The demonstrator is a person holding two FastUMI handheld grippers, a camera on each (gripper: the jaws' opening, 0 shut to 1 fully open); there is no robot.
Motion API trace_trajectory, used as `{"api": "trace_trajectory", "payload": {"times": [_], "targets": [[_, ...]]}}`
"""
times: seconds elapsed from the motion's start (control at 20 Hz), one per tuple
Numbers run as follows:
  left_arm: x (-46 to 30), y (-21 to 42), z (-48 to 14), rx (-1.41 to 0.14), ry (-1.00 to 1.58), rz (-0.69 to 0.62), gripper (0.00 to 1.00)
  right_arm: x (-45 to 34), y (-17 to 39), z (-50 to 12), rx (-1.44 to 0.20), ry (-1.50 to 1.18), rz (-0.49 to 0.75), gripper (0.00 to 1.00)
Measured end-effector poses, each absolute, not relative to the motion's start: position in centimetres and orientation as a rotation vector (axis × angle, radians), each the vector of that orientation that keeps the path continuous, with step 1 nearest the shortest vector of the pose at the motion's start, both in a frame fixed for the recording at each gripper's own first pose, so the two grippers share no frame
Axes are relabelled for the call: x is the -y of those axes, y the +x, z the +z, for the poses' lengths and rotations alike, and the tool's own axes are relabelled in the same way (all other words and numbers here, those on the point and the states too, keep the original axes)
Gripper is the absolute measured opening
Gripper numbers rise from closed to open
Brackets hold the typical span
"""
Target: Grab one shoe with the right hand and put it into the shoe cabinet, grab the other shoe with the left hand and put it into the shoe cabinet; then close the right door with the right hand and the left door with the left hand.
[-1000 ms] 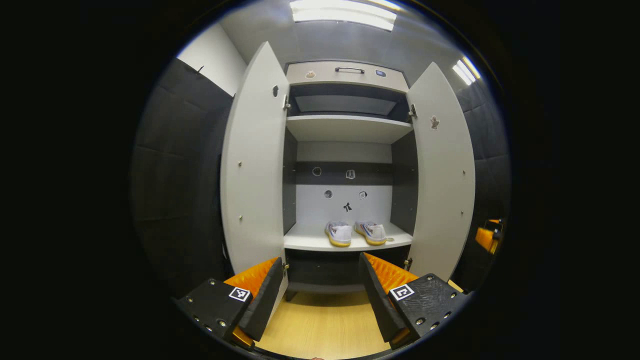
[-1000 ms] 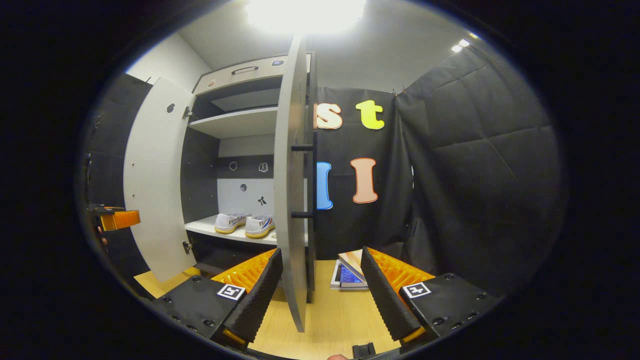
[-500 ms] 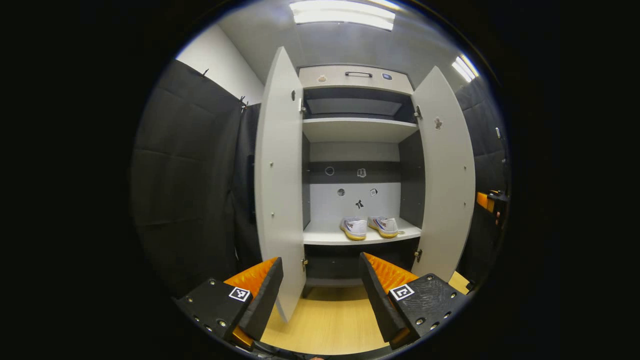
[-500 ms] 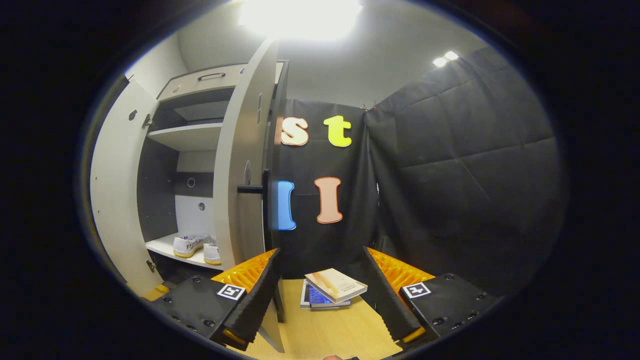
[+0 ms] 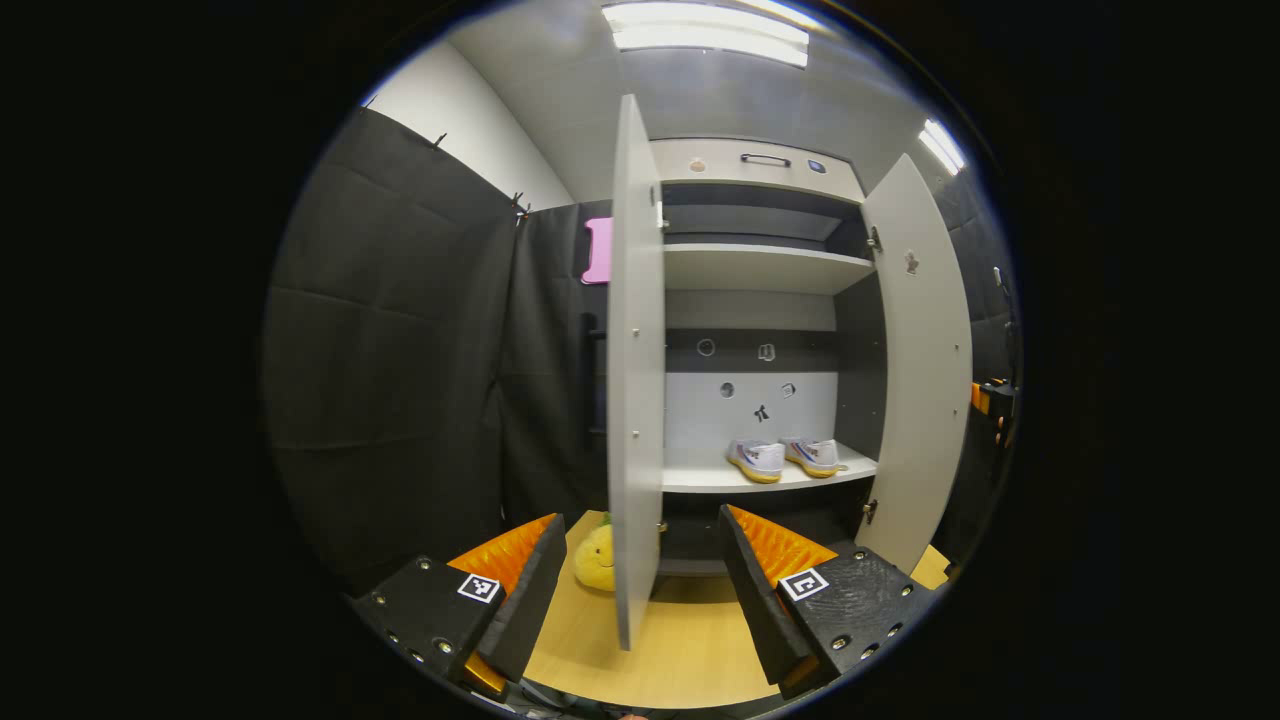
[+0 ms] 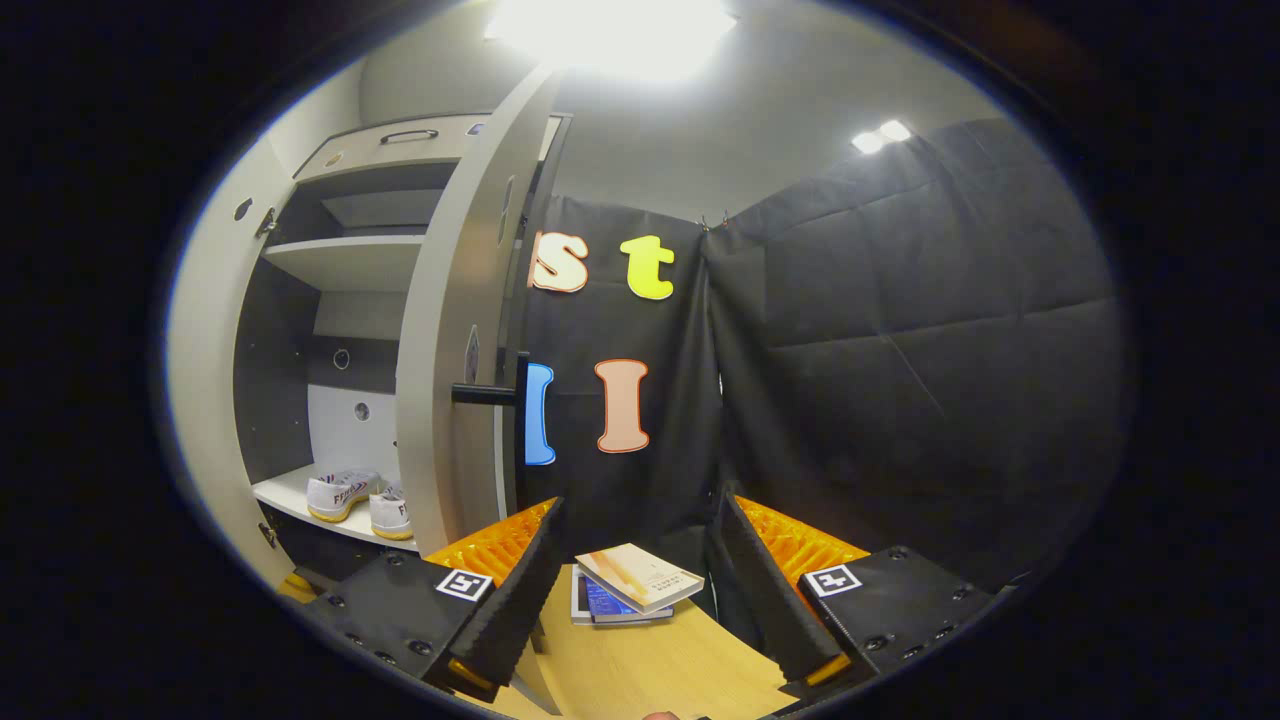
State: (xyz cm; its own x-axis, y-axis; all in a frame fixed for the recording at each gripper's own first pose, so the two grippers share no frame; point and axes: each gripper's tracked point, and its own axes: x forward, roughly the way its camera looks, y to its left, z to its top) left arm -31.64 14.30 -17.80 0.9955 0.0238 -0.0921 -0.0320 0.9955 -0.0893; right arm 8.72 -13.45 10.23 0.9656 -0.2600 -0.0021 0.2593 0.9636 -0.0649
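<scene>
in the left gripper view, a yellow plush toy sits on the wooden floor at the foot of the black cloth wall, just left of the shoe cabinet. the left door stands edge-on to the camera, swung out between the fingers of the left tongs, which are spread wide and hold nothing. past the door, both white shoes with yellow soles sit side by side on the lower shelf, toes toward the back panel. the right door is open too, angled outward, and at the far right edge the other tongs show small and partly cut off. in the right gripper view, the left door curves along the left rim, the shoes rest on the lower shelf, and the right door stands partly swung, its dark bar handle on the outer face. the right tongs are wide open and empty, near the door's lower edge but apart from the handle. between their fingers lies a small stack of books on the floor.
</scene>
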Motion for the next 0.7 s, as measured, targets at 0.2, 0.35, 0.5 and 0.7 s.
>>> {"api": "trace_trajectory", "payload": {"times": [0.2, 0.35, 0.5, 0.7], "targets": [[-17.4, -31.0, -18.0, -0.08, -0.102, 0.053, 0.82, 11.7, 8.3, 10.4, -0.014, -0.054, -0.258, 0.97], [-19.0, -30.5, -18.8, -0.09, -0.118, 0.059, 0.82, 10.2, 8.0, 10.4, -0.013, -0.058, -0.252, 0.97], [-20.1, -29.8, -19.5, -0.098, -0.124, 0.066, 0.82, 8.0, 8.0, 10.4, -0.011, -0.057, -0.228, 0.97], [-21.3, -29.4, -20.2, -0.102, -0.135, 0.065, 0.82, 4.8, 8.0, 10.5, -0.007, -0.055, -0.19, 0.97]]}}
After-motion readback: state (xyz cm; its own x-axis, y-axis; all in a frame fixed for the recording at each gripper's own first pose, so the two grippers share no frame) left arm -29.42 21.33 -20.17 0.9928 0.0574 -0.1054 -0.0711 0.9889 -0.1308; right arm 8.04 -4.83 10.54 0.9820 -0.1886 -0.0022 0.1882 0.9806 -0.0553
